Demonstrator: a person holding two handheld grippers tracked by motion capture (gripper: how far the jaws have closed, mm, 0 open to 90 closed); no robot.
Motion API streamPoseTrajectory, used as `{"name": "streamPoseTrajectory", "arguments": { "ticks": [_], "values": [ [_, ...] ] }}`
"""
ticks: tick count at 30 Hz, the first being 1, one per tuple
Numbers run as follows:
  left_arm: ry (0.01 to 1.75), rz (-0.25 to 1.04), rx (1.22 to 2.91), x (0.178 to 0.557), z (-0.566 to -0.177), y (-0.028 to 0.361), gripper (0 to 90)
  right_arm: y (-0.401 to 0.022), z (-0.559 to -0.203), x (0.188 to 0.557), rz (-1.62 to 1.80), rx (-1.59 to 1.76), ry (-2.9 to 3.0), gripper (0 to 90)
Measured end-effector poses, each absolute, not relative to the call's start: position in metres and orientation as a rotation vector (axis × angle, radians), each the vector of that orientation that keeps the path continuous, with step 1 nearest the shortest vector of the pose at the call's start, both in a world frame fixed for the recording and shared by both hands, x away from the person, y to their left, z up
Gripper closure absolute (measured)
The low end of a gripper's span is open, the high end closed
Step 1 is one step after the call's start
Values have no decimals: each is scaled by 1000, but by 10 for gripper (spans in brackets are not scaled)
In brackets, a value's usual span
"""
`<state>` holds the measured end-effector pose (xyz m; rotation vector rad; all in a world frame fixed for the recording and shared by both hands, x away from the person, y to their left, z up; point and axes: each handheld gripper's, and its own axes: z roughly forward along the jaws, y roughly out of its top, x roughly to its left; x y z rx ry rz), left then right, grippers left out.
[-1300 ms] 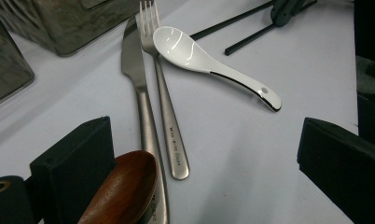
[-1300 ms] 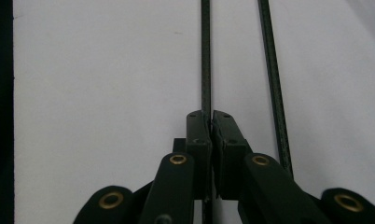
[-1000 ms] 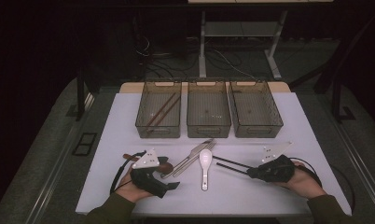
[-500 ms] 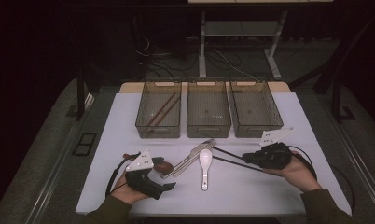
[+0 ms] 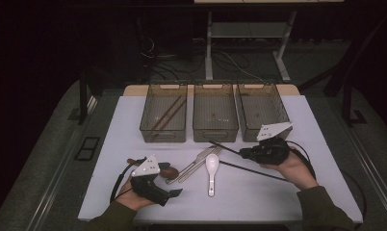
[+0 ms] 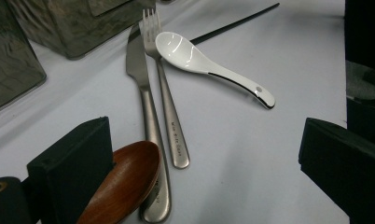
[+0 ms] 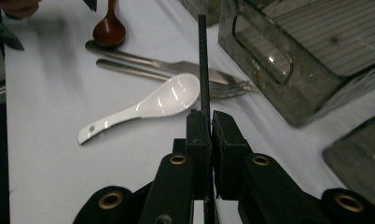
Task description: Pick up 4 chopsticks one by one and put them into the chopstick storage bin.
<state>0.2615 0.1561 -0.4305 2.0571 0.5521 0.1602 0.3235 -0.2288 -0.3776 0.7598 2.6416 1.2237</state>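
Note:
My right gripper [image 7: 210,123] is shut on a black chopstick [image 7: 203,60] that points away toward the cutlery. In the high view this gripper [image 5: 245,153] holds the chopstick [image 5: 225,147] just in front of the middle and right baskets. A second black chopstick [image 5: 254,172] lies on the white table under the right hand. My left gripper [image 6: 204,158] is open, with a wooden spoon [image 6: 122,182] touching its left jaw. Beyond it lie a steel knife [image 6: 139,70], a fork [image 6: 169,126] and a white ceramic spoon [image 6: 209,60]. In the high view the left gripper [image 5: 170,191] sits near the front edge.
Three wire baskets stand in a row at the back: the left basket [image 5: 148,126] holds brown chopsticks, while the middle basket [image 5: 215,134] and right basket [image 5: 247,132] look nearly bare. The white table [image 5: 326,159] has open surface at the right and front.
The right gripper has moved away from the front edge toward the baskets, carrying the black chopstick. The left gripper has shifted slightly toward the front edge.

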Motion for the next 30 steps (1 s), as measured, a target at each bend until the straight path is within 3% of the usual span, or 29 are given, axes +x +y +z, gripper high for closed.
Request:
{"name": "streamPoseTrajectory", "arguments": {
  "ticks": [30],
  "values": [
    [558, 140, 2030, 262, -431, 155, 21, -157, -359, 390, 1298, 867, 2515, 859]
  ]
}}
